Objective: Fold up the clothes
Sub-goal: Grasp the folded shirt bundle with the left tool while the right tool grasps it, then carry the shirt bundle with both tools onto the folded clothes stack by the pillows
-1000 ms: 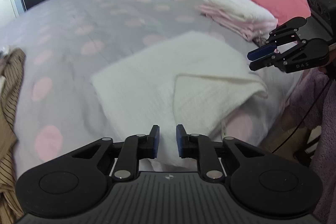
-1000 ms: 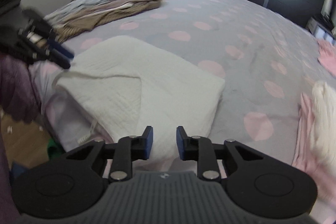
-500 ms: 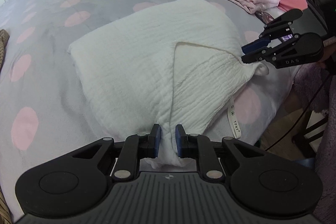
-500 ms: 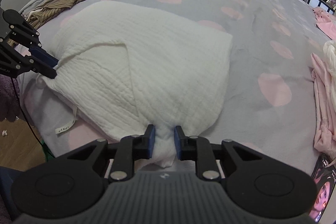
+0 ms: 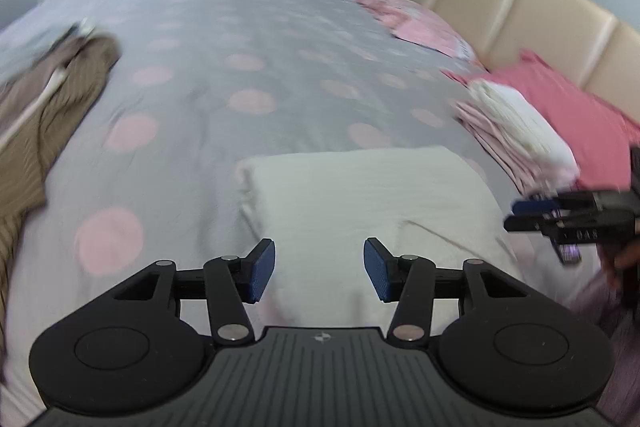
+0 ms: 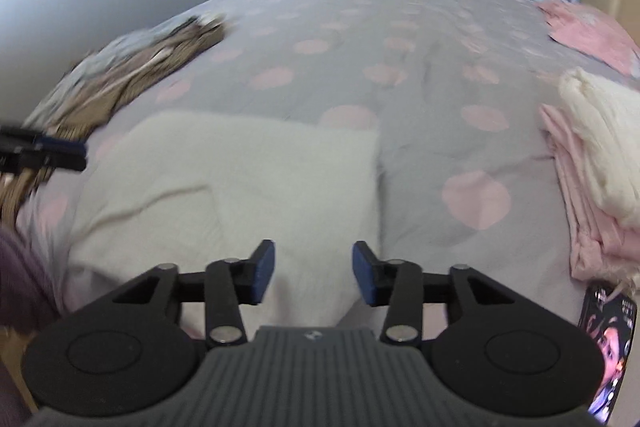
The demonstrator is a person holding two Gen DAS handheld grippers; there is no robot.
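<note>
A folded white textured garment [image 5: 360, 199] lies at the near edge of the bed; it also shows in the right wrist view [image 6: 240, 179]. My left gripper [image 5: 319, 269] is open and empty just above its near edge. My right gripper [image 6: 313, 275] is open and empty above the garment's near right corner. Each gripper shows at the side of the other's view: the right gripper [image 5: 520, 215] and the left gripper [image 6: 76, 155]. Both views are motion-blurred.
The bed has a grey cover with pink dots [image 5: 248, 99]. A stack of folded pink and white clothes [image 5: 516, 139] lies right, by a pink pillow [image 5: 580, 115]. A brown striped heap of unfolded clothes [image 5: 44, 107] lies left. A phone [image 6: 608, 347] lies at the bed edge.
Both grippers were shut on the white garment's near edge half a second ago; now both are open, lifted and drawn back. The garment lies folded on the bed.
</note>
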